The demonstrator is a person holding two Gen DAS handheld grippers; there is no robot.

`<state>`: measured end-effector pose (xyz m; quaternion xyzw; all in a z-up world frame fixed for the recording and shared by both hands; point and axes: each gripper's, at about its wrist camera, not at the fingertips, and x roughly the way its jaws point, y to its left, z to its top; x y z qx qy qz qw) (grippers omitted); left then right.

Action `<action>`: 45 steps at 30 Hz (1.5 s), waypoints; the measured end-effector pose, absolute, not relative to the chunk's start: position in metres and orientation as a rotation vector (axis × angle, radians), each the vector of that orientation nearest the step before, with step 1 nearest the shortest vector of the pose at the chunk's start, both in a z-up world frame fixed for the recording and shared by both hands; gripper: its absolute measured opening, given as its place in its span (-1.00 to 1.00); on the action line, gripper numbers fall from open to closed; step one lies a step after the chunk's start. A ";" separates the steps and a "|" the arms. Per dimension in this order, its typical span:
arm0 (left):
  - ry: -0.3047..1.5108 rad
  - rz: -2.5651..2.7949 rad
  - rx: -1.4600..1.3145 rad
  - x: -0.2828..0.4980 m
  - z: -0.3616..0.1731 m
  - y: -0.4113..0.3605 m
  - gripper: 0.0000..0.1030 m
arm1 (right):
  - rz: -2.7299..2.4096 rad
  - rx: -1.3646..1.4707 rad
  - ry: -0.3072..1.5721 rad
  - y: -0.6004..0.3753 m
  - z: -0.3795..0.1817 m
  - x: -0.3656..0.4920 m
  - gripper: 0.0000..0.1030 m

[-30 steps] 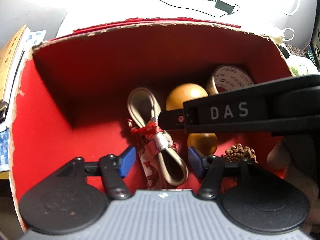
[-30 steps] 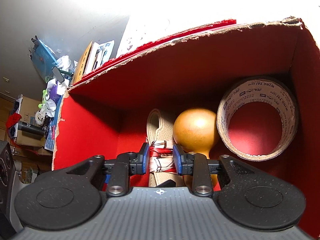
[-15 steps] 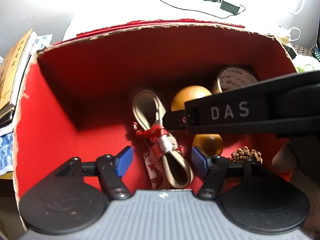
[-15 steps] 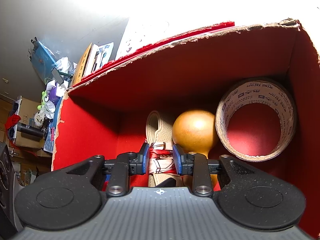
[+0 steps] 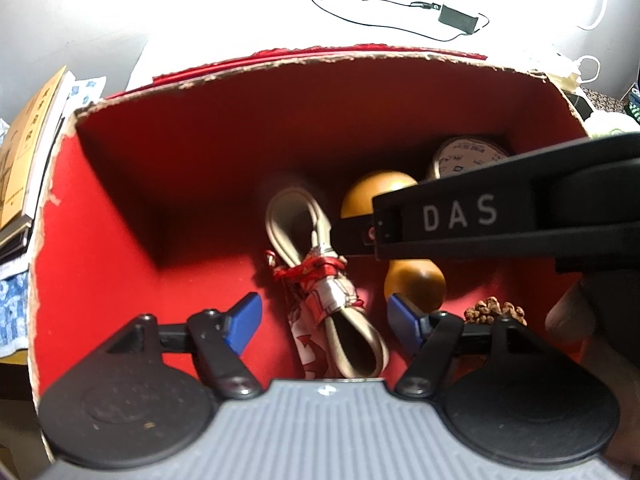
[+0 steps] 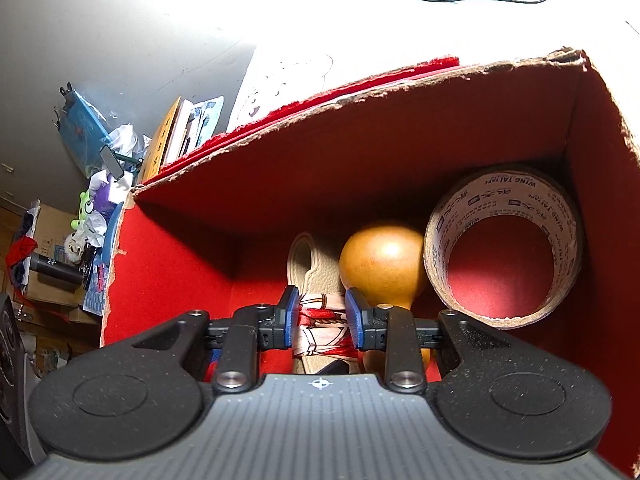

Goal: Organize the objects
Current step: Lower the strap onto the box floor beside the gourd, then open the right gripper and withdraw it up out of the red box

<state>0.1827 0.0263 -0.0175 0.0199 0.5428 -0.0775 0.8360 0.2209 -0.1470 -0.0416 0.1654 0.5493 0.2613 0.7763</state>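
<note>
Two grippers reach into a red-lined cardboard box (image 5: 120, 208). Right gripper (image 6: 322, 318): pads clamped on a folded beige strap (image 6: 308, 256) at its red-and-white wrap, beside a brown gourd (image 6: 380, 256) and a tape roll (image 6: 504, 248). Left gripper (image 5: 322, 320): jaws opening, straddling the strap's near loop without touching.

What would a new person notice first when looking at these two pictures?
Probably the red box, whose bright inside fills both views. At its bottom, the right gripper is shut on a beige strap bundle tied with red-and-white cloth, beside an orange gourd and a big tape roll in the far right corner. The left gripper is opening over the bundle's near end.
</note>
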 end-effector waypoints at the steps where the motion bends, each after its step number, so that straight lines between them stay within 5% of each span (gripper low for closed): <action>1: 1.146 -0.162 0.043 0.182 -0.017 0.026 0.37 | 0.570 0.356 1.185 -0.147 -0.042 0.220 -0.43; 22: 1.039 -0.126 0.114 0.163 -0.001 0.019 0.39 | 0.501 0.320 0.964 -0.156 -0.017 0.197 -0.43; 45: 0.910 0.000 0.123 0.075 0.053 0.019 0.69 | 0.431 0.280 0.769 -0.181 0.028 0.094 -0.42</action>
